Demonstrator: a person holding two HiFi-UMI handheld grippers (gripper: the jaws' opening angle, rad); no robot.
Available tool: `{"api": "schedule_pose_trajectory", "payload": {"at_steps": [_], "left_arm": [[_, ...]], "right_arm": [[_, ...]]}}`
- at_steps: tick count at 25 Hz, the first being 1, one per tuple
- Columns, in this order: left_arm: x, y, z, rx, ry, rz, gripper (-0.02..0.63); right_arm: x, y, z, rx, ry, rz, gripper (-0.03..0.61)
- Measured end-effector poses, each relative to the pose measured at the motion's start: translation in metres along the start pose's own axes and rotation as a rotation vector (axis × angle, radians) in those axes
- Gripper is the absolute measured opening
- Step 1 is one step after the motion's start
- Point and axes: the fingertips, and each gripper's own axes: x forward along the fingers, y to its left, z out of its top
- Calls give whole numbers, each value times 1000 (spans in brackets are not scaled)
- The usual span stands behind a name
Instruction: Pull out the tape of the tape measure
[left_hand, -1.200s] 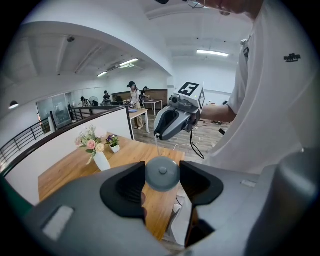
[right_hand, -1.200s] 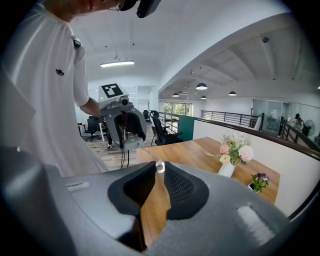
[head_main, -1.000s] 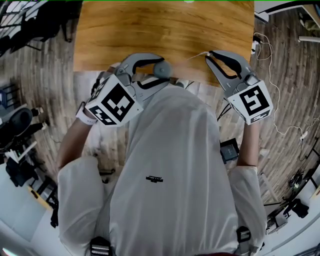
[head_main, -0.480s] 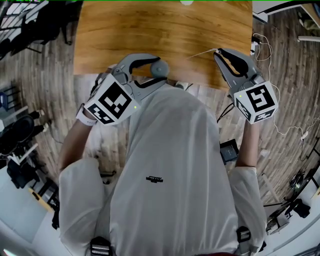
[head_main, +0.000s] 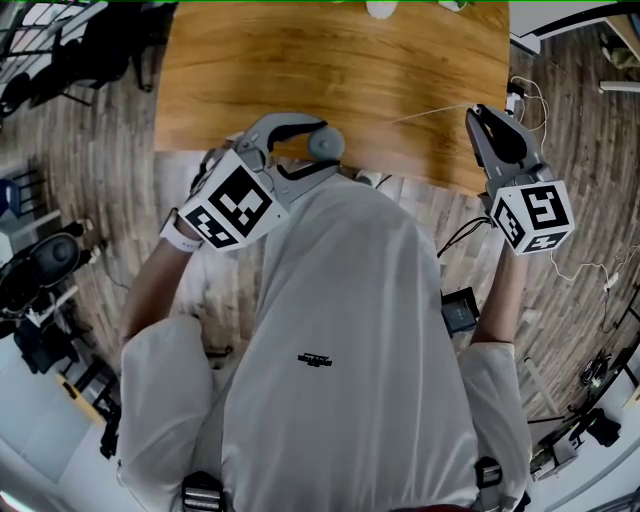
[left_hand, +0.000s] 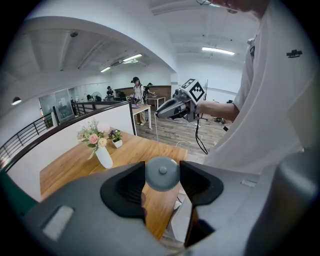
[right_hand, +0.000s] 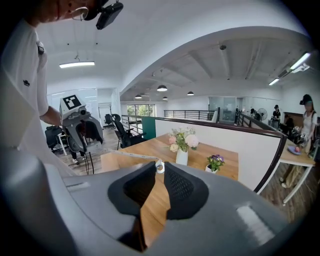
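My left gripper (head_main: 318, 150) is shut on a round grey tape measure (head_main: 325, 142) over the near edge of the wooden table (head_main: 300, 60). In the left gripper view the case (left_hand: 162, 173) sits between the two dark pads. A thin pale tape (head_main: 430, 112) runs from it to the right, to my right gripper (head_main: 472, 112). That gripper is shut on the tape's end tab (right_hand: 159, 166), and the drawn-out tape (right_hand: 130, 155) leads back toward the left gripper (right_hand: 80, 130). The right gripper (left_hand: 172, 107) also shows in the left gripper view.
A white vase of flowers (right_hand: 181, 155) and a small potted plant (right_hand: 215, 162) stand at the table's far side. Cables and a power strip (head_main: 515, 95) lie on the floor to the right. People stand at desks farther back (left_hand: 137, 92).
My right gripper has moved to the right, away from the left one, and the stretch of tape between them has grown longer. The left gripper has stayed in place.
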Motion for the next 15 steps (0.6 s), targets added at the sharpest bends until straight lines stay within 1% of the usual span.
{"api": "schedule_pose_trajectory", "payload": {"at_steps": [5, 8, 11, 15], "left_arm": [[-1, -4, -1, 27, 4, -11, 238], [-1, -5, -8, 32, 20, -7, 238], [-2, -3, -13, 18, 16, -6, 238], [-1, -6, -10, 14, 0, -13, 238]], "right_arm": [[-2, -4, 2, 3, -6, -56, 58], [-10, -21, 2, 14, -13, -124, 58], [-17, -38, 2, 36, -22, -171, 58], [-23, -46, 0, 29, -16, -193, 58]]}}
